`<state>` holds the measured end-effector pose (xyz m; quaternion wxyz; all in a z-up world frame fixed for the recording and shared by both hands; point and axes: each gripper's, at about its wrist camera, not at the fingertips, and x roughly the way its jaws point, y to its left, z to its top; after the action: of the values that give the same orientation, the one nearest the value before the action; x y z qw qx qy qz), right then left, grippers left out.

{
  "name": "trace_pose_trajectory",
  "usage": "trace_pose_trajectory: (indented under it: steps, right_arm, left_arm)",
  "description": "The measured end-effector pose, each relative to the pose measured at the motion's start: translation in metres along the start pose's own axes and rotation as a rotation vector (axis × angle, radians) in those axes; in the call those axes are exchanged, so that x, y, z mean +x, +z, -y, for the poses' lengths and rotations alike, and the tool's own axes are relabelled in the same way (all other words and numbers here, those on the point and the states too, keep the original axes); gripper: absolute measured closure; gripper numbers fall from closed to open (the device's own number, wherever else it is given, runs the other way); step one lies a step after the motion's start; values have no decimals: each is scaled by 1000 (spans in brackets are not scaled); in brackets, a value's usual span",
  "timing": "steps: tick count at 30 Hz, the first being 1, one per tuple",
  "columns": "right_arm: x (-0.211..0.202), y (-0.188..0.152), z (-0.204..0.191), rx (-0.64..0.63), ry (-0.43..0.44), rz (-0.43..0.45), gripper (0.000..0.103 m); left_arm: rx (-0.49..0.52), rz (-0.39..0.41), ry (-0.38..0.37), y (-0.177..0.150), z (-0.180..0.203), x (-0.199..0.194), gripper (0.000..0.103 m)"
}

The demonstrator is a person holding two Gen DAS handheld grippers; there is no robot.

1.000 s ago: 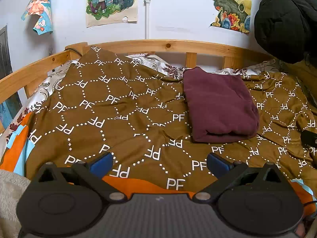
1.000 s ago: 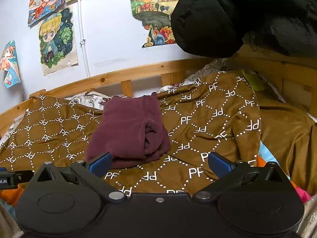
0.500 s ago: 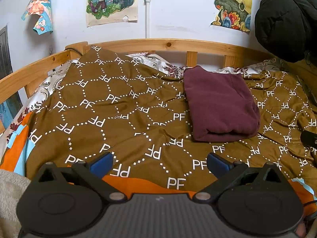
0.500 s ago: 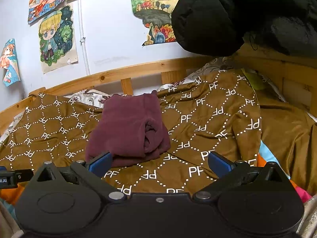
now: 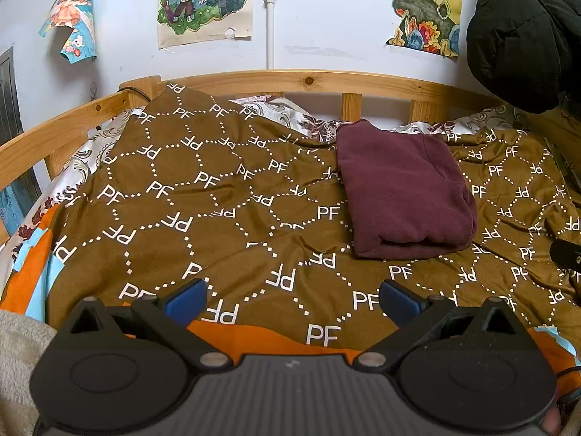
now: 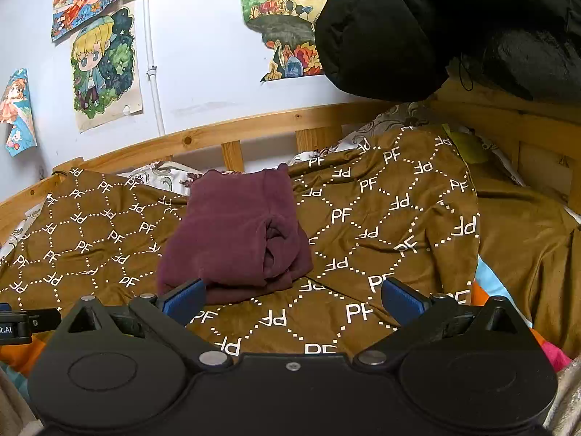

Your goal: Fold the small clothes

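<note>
A maroon garment (image 5: 403, 192) lies folded into a thick rectangle on the brown patterned bedspread (image 5: 218, 218), towards the back right in the left wrist view. From the right wrist camera the same maroon garment (image 6: 236, 232) sits just beyond the left blue fingertip, its rolled edge facing me. My left gripper (image 5: 292, 299) hovers open over the near part of the bed, well short of the garment. The right gripper (image 6: 292, 299) is open too, holding nothing, close in front of the garment.
A wooden bed rail (image 5: 308, 81) runs along the back and left. A black puffy jacket (image 6: 435, 25) hangs at the upper right. Posters (image 5: 203, 0) cover the wall. Orange and blue fabric (image 5: 32, 272) lies at the near edge, and the other gripper's tip (image 6: 21, 323) shows at left.
Both views shift only slightly; the garment drifts a little in frame. Both grippers remain open and nothing has been taken hold of.
</note>
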<state>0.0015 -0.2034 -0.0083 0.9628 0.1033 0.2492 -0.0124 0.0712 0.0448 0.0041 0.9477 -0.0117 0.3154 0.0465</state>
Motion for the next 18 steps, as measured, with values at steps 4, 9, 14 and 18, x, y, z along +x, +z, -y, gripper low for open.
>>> trace_pose_trajectory:
  steps: [4, 9, 14, 18]
  right_arm:
    - [1, -1, 1, 2, 0, 1, 0]
    - [1, -2, 1, 3, -1, 0, 0]
    - [1, -1, 1, 4, -1, 1, 0]
    - [1, -2, 1, 4, -1, 0, 0]
  left_arm:
    - [2, -2, 0, -1, -1, 1, 1]
    - [4, -5, 1, -1, -1, 1, 1]
    - [5, -4, 1, -1, -1, 1, 1]
    - [5, -5, 1, -2, -1, 1, 1]
